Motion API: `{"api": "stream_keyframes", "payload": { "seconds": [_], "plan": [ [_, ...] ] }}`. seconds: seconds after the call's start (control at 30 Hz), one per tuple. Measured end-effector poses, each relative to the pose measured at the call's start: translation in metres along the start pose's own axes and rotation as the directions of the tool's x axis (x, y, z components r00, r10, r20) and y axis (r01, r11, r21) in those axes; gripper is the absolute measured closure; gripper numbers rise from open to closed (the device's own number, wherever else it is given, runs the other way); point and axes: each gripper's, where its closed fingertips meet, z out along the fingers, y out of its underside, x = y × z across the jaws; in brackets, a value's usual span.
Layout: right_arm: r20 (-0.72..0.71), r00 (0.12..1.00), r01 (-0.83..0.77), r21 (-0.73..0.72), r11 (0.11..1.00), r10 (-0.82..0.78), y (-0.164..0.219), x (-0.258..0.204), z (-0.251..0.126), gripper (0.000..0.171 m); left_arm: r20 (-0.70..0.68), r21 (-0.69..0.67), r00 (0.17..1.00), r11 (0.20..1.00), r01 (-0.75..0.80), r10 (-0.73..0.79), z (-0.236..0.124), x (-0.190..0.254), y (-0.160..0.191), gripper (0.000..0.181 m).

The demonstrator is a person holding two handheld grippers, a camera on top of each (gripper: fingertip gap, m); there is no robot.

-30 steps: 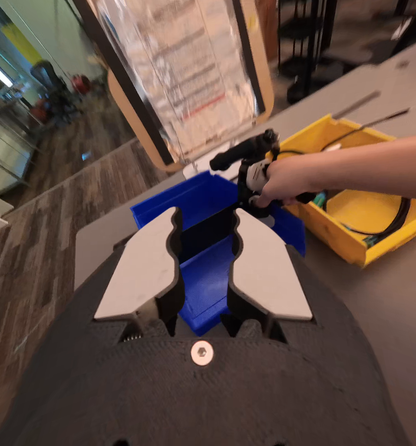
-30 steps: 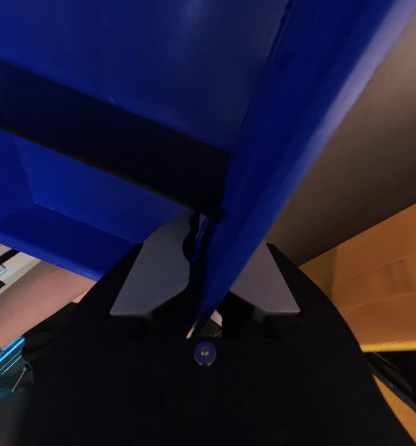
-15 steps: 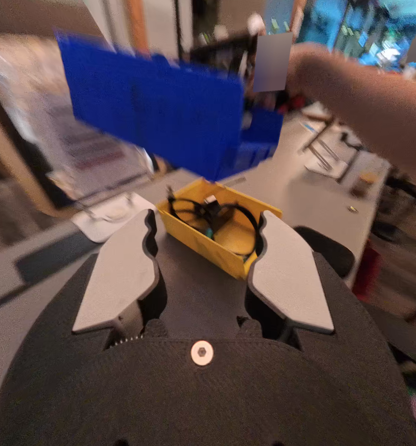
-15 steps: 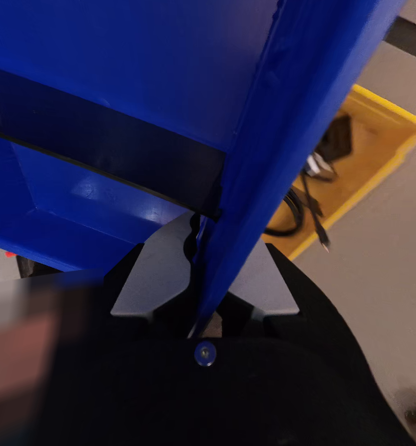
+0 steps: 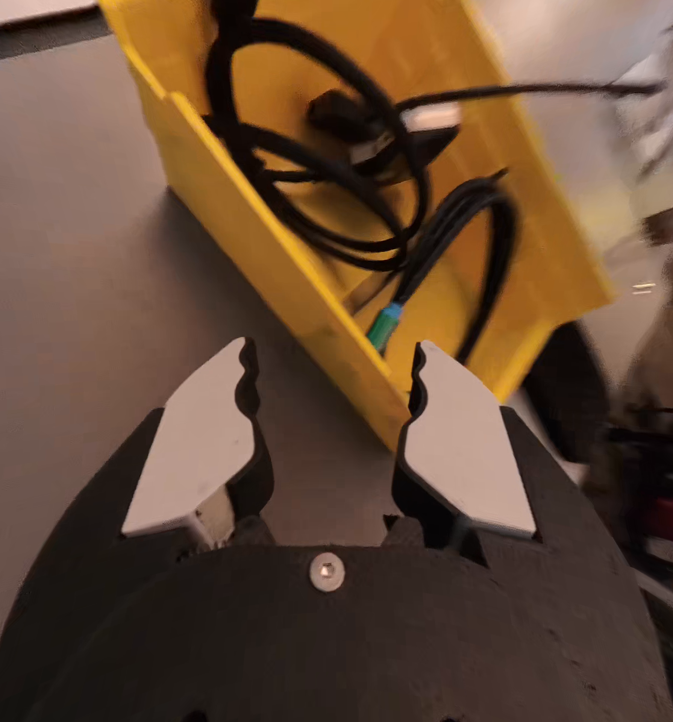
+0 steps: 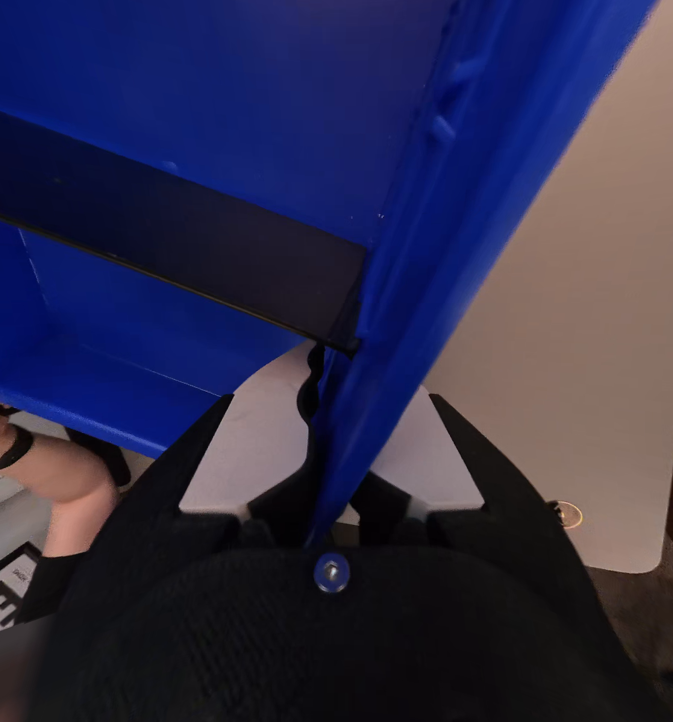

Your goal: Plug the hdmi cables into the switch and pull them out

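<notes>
Blue bin [image 6: 424, 242] wall sits clamped in the right hand-held gripper [image 6: 333, 394].

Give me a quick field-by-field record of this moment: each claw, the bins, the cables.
left claw: open, empty, above the grey table at the yellow bin's near corner
right claw: shut on the side wall of the blue bin
yellow bin: on the table, holds coiled black cables
green plug: in the yellow bin, near the left claw
blue bin contents: none visible
switch: not identifiable, view blurred
</notes>
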Motion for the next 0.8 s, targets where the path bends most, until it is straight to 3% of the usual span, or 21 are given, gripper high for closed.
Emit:
{"api": "stream_keyframes", "payload": {
  "seconds": [0.1,0.27,0.37,0.67,0.8],
  "plan": [
    [-0.003,0.999,-0.053,-0.049,0.997,0.053,0.018,0.032,0.022,0.161,0.135,-0.035,0.988,0.997,-0.065,0.069,0.013,-0.014,0.004,0.111],
    [-0.003,0.999,-0.039,-0.147,0.988,0.039,0.043,0.057,0.059,0.161,0.015,-0.084,0.996,0.993,-0.088,0.089,0.019,0.004,0.009,0.152],
    [-0.041,0.999,-0.005,-0.193,0.981,-0.003,0.051,0.062,0.076,0.161,0.032,-0.126,0.993,0.986,-0.109,0.114,0.011,-0.004,0.010,0.159],
    [-0.040,0.985,0.146,-0.299,0.943,-0.165,0.064,0.024,0.123,0.161,0.176,-0.066,0.981,0.994,0.091,-0.078,-0.075,-0.117,0.017,0.170],
    [-0.143,0.946,0.234,-0.322,0.917,-0.291,0.062,0.015,0.136,0.163,0.284,-0.006,0.942,0.982,0.189,-0.180,-0.133,-0.177,0.040,0.174]
  ]
}}
